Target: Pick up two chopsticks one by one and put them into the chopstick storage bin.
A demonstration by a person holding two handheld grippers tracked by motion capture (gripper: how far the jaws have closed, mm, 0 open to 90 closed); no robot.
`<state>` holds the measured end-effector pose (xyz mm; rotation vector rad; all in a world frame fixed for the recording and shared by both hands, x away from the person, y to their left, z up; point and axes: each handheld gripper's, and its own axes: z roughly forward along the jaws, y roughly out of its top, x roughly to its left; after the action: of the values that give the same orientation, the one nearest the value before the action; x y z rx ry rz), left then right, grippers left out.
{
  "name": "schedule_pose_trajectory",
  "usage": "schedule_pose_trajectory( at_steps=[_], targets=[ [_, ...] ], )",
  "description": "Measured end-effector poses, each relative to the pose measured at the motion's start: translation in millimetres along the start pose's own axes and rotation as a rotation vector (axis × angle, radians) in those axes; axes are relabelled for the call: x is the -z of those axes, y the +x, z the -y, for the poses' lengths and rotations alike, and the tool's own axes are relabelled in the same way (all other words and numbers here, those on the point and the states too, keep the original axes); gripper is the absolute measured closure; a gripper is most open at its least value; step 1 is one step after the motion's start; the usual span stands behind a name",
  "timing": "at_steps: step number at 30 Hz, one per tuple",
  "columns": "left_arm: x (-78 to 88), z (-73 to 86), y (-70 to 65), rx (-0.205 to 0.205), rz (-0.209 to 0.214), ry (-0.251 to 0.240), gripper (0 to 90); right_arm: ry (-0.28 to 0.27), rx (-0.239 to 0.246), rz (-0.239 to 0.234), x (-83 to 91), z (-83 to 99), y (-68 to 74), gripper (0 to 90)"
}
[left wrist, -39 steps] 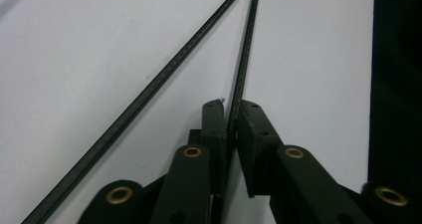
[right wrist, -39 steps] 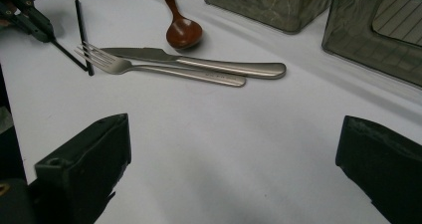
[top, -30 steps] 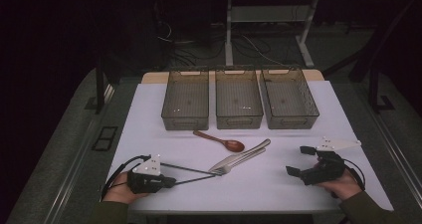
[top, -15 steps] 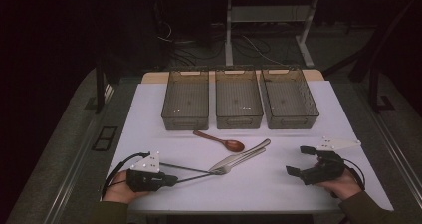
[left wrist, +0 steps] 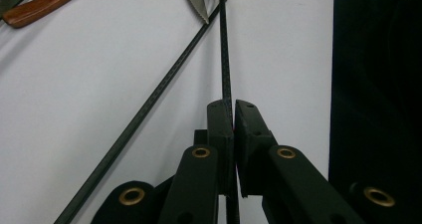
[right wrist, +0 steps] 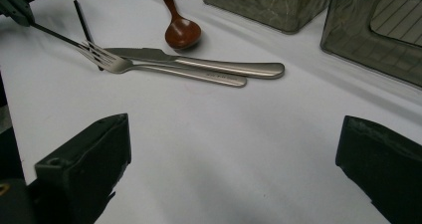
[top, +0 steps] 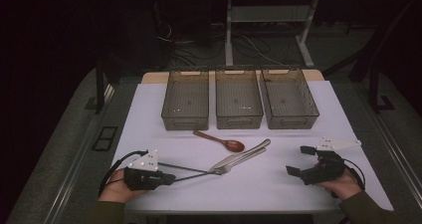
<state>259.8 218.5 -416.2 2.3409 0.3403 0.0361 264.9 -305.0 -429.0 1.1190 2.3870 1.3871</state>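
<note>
Black chopstick (left wrist: pixel 225 55) clamped between left fingers (left wrist: pixel 220 129)

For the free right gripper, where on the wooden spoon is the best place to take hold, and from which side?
Grip the wooden spoon mid-handle, coming straight down from above with the right gripper, jaws across the handle. It lies flat on the white table; the handle is slim and bare, while the bowl end sits close to the knife and fork.

High cam overhead, far; gripper cams low, close; shared: fork (top: pixel 225 167) (right wrist: pixel 107 58).
</note>
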Motion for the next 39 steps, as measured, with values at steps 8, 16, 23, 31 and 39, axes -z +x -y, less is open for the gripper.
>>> schedule_pose_trajectory(
  at_steps=[8, 16, 23, 31, 39],
  targets=[
    [6.1, 0.5, 0.1, 0.006, -0.001, -0.002, 85.6, -0.001, -0.001, 0.001, 0.1, 0.0, 0.2, 1.1],
    [11.3, -0.3, 1.4, -0.001, 0.004, -0.009, 85.6, -0.002, -0.001, 0.001, 0.1, 0.0, 0.0, 1.1],
    [18.1, -7.1, 5.6, 0.014, -0.051, -0.05, 85.6, 0.0, -0.001, 0.0, -0.6, 0.0, -0.2, 1.1],
    [17.4, -29.3, 19.0, 0.058, -0.15, -0.086, 85.6, -0.008, -0.007, 0.002, 0.5, -0.3, -0.6, 1.1],
    [11.5, -53.0, 39.0, 0.132, -0.224, -0.097, 85.6, -0.013, -0.01, 0.0, 1.1, -0.3, -0.4, 1.1]
  ],
)
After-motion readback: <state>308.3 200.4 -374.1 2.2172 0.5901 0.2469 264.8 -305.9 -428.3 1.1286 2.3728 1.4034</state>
